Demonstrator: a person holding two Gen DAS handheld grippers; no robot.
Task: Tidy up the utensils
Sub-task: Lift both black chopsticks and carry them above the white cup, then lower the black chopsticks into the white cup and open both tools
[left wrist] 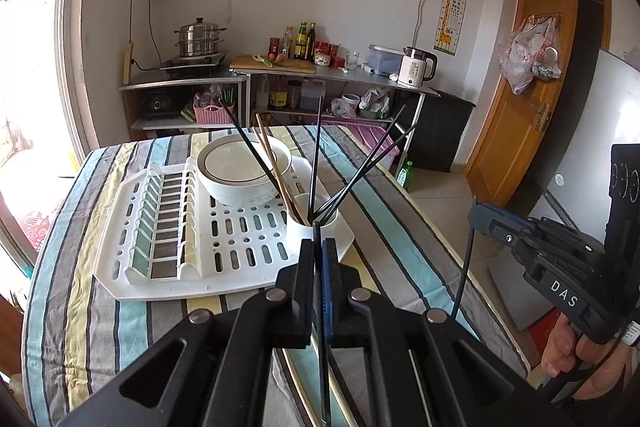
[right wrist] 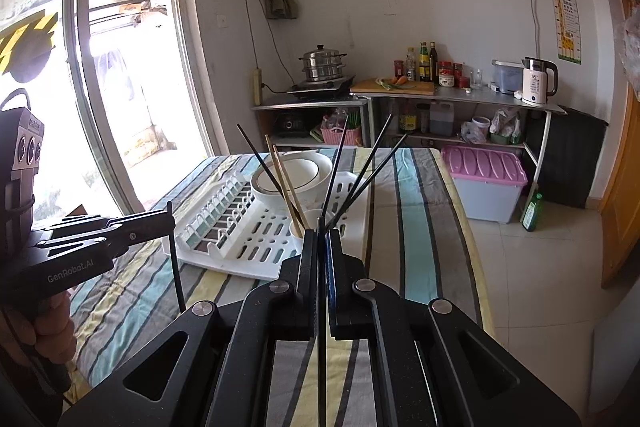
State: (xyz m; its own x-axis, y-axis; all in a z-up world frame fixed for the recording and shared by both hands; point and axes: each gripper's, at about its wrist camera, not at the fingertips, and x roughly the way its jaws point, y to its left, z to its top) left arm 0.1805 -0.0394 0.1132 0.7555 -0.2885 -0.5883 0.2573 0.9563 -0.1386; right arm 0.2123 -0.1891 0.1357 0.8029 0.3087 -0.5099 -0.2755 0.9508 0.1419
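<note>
My left gripper (left wrist: 318,247) is shut on a black chopstick (left wrist: 324,379) that stands nearly upright between its pads. It hovers above the striped table, just in front of the white holder cup (left wrist: 298,227). My right gripper (right wrist: 321,237) is shut on another black chopstick (right wrist: 322,367), also near the cup (right wrist: 306,223). Each gripper shows in the other's view, the right gripper (left wrist: 474,217) and the left gripper (right wrist: 170,217), each with its stick hanging below. The cup holds several black and wooden chopsticks (left wrist: 316,155), fanned outward.
The white drying rack (left wrist: 120,267) lies on the striped tablecloth, with stacked white bowls (left wrist: 240,171) at its far end. Beyond the table stand a pink-lidded box (right wrist: 484,171), a green bottle (right wrist: 532,213), metal shelves with a kettle (right wrist: 536,83), and a glass door at the left.
</note>
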